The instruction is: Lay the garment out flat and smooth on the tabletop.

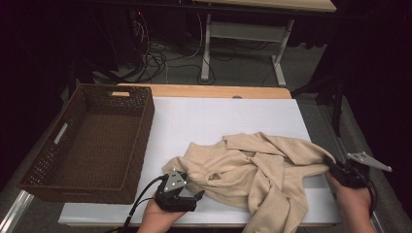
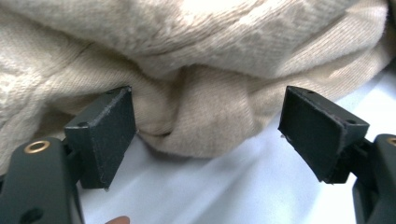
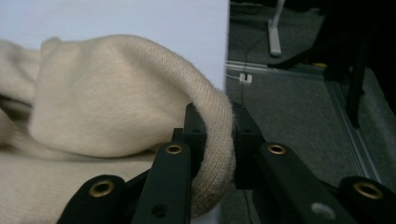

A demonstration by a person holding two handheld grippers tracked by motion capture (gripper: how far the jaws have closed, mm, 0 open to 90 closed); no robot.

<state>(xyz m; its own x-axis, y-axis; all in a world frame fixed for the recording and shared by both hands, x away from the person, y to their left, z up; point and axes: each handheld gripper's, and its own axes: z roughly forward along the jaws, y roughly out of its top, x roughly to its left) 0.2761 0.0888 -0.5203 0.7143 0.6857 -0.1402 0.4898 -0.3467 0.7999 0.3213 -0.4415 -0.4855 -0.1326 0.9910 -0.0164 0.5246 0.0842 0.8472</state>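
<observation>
Lying crumpled, the sweater (image 1: pixel 257 170) stretches crosswise toward the right tongs (image 1: pixel 334 170).

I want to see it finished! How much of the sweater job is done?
Just starting. The right gripper has pinched the sweater at its edge; the left gripper is open at a fold, not gripping. The sweater is crumpled on the table, and the basket beside it holds nothing.

Camera layout: my three views.
My high view looks forward and down over the table (image 1: pixel 204 114); both gripper views sit close against the beige sweater (image 1: pixel 252 167), their shared subject.
</observation>
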